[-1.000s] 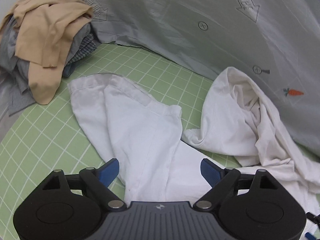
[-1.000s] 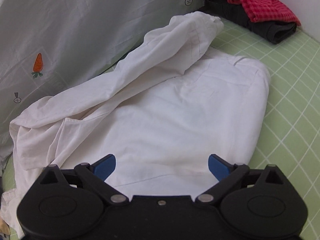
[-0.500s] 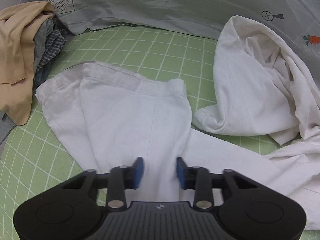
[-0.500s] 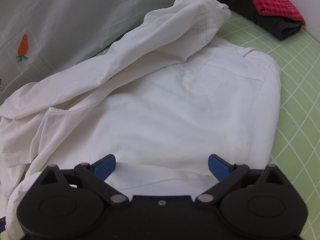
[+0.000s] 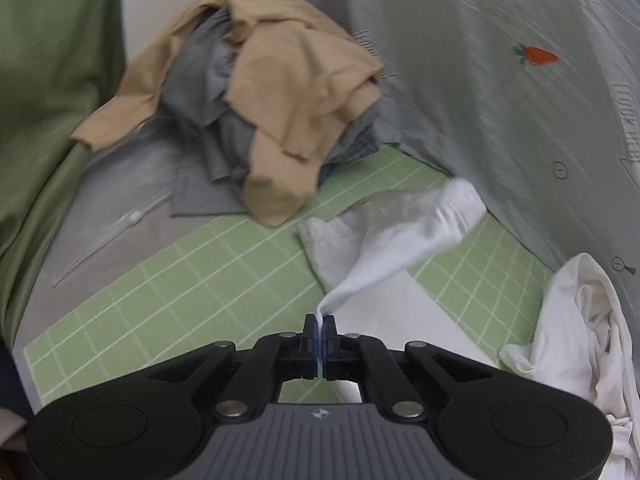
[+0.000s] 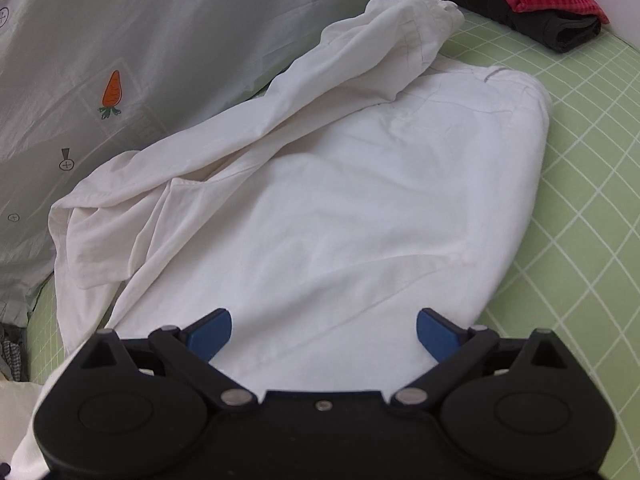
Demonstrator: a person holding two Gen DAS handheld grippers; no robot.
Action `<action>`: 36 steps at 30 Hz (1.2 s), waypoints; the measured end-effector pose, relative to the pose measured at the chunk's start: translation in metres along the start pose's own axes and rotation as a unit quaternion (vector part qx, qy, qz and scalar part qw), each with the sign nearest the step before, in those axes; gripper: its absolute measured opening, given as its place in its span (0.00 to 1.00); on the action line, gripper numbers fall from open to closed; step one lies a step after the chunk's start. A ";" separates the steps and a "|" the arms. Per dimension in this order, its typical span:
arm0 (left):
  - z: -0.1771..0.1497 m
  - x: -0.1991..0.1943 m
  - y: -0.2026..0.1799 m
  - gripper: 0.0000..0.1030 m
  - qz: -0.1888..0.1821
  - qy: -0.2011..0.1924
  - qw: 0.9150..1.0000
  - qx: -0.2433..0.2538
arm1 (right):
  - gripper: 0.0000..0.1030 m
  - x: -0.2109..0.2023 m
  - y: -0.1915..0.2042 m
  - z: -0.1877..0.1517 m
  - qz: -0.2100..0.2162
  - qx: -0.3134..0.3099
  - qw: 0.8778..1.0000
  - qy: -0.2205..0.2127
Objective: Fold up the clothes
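Now clamped on white shirt [image 5: 384, 248], left gripper [image 5: 319, 326], sleeve lifted off green mat [image 5: 180, 280]. Right gripper [image 6: 324, 330] unchanged: jaws wide above shirt body.

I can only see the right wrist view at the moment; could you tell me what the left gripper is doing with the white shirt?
Observer: The left gripper is shut on a pinch of the white shirt, lifting it off the green mat.
Operator: Thank you. Is anything beyond it?
Observer: Yes, a pile of tan and grey clothes.
Operator: And my side?
Observer: Your right gripper is open over the shirt.
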State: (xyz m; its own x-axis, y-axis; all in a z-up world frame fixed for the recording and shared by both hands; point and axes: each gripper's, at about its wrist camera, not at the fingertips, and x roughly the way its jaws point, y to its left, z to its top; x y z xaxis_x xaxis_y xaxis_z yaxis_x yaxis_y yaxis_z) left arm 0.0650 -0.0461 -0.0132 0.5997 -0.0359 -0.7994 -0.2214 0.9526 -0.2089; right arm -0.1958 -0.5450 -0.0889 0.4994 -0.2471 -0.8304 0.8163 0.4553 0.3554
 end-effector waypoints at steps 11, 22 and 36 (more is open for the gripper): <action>-0.034 0.008 0.027 0.03 0.005 0.043 0.997 -0.062 | 0.97 -0.010 -0.037 0.016 -0.061 0.026 0.997 -0.041; -0.024 0.039 0.015 0.03 0.028 0.070 0.995 -0.062 | 0.80 0.029 -0.076 0.062 -0.110 0.112 0.986 -0.051; 0.010 0.117 -0.082 0.02 -0.011 0.070 0.997 -0.025 | 0.38 0.088 -0.009 0.108 -0.091 0.056 0.994 -0.038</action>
State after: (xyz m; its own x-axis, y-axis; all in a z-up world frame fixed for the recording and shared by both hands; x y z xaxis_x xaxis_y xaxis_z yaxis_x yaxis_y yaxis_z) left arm 0.1614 -0.1254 -0.0841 0.4928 -0.1014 -0.8642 -0.2503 0.9347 -0.2524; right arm -0.1276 -0.6633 -0.1190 0.3578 -0.3818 -0.8522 0.9202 0.2995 0.2522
